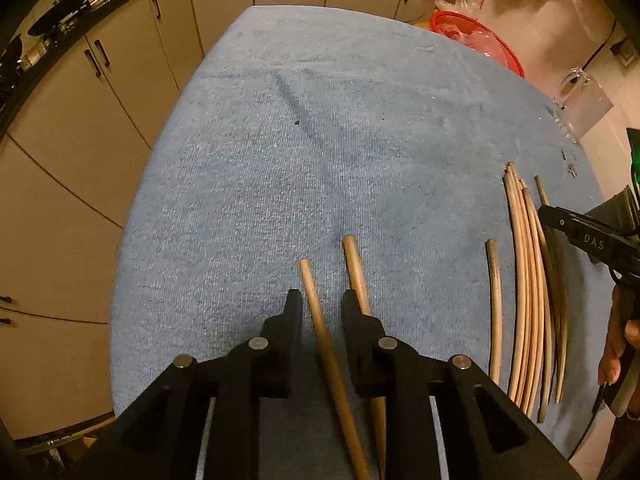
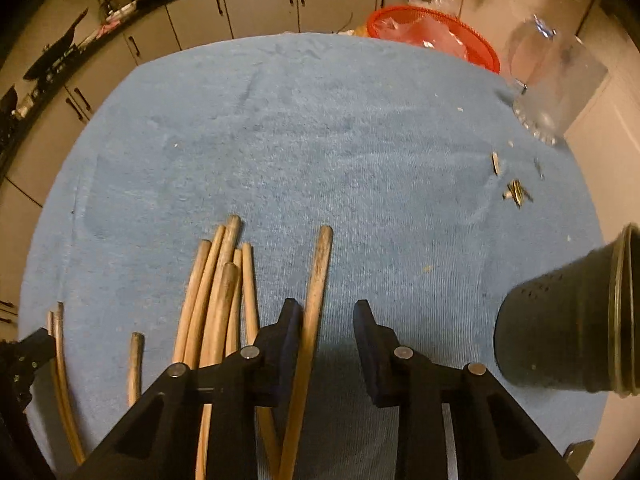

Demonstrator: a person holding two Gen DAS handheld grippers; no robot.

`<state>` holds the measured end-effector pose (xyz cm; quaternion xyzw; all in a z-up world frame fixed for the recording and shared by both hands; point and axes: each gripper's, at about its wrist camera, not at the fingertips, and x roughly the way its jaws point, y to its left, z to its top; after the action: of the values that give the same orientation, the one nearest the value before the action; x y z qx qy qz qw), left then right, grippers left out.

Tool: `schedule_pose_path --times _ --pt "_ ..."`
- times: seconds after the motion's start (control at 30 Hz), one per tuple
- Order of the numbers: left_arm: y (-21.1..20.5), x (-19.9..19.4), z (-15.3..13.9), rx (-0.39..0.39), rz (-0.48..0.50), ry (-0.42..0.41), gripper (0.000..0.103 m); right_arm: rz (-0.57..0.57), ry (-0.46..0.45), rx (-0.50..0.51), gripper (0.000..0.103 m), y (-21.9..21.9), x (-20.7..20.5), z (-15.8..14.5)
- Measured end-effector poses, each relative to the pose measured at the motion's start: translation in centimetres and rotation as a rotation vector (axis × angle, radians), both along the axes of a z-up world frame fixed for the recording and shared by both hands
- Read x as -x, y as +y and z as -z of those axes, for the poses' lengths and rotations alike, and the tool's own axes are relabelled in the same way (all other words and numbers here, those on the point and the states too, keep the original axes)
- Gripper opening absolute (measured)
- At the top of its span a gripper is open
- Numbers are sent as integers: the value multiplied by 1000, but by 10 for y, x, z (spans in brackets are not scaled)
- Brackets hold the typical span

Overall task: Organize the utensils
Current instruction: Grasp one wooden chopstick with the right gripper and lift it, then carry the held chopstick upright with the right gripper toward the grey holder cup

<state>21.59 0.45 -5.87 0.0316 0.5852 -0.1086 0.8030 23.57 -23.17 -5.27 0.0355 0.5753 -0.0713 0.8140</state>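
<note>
Wooden chopsticks lie on a blue towel [image 1: 320, 140]. My left gripper [image 1: 322, 304] is open, low over the towel, with one chopstick [image 1: 316, 312] lying between its fingers and another [image 1: 354, 264] beside the right finger. A bundle of chopsticks [image 1: 528, 280] lies to the right, with my right gripper [image 1: 588, 240] over it. In the right wrist view my right gripper [image 2: 326, 312] is open; one chopstick [image 2: 316, 280] lies just inside its left finger, the bundle [image 2: 220, 292] to its left. A dark utensil holder [image 2: 568, 320] lies on its side at right.
A red basket [image 2: 432, 32] and a clear glass jug [image 2: 552, 76] stand at the towel's far right. Small metal bits [image 2: 516, 192] lie near the jug. Kitchen cabinets [image 1: 100, 120] run beyond the table's left and far edges.
</note>
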Motion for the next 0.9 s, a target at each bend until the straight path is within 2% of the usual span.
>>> schedule_pose_path --times 0.03,0.1,0.2,0.33,0.4,0.5,0.57,0.67,0.77,0.87,0.9 --pt "-3 -1 0 -7 -3 -2 20 -18 2 4 19 4 -3 -1" --pt "-4 0 -1 -14 -23 -16 7 -40 9 0 8 7 -7 -1" --pt "0 12 -9 66 -15 -38 6 -38 -4 -76 7 5 -3 -6" --pt "5 36 -40 104 -18 -137 6 -36 -105 -134 7 1 22 -34" --pt "8 48 -59 124 -18 -189 6 -44 -186 -203 7 -2 41 -54" --pt "10 68 -84 137 1 -251 6 -56 -273 -233 7 -2 69 -79" --pt "8 85 -103 155 19 -293 6 -71 -343 -296 7 -2 90 -96" --pt "13 109 -128 175 42 -361 6 -101 -443 -311 7 2 124 -124" --pt "8 124 -140 204 71 -399 6 -123 -515 -302 7 11 148 -139" --pt "0 126 -149 214 95 -419 6 -131 -567 -298 7 17 170 -152" --pt "0 124 -150 212 99 -398 6 -131 -569 -301 7 17 175 -155"
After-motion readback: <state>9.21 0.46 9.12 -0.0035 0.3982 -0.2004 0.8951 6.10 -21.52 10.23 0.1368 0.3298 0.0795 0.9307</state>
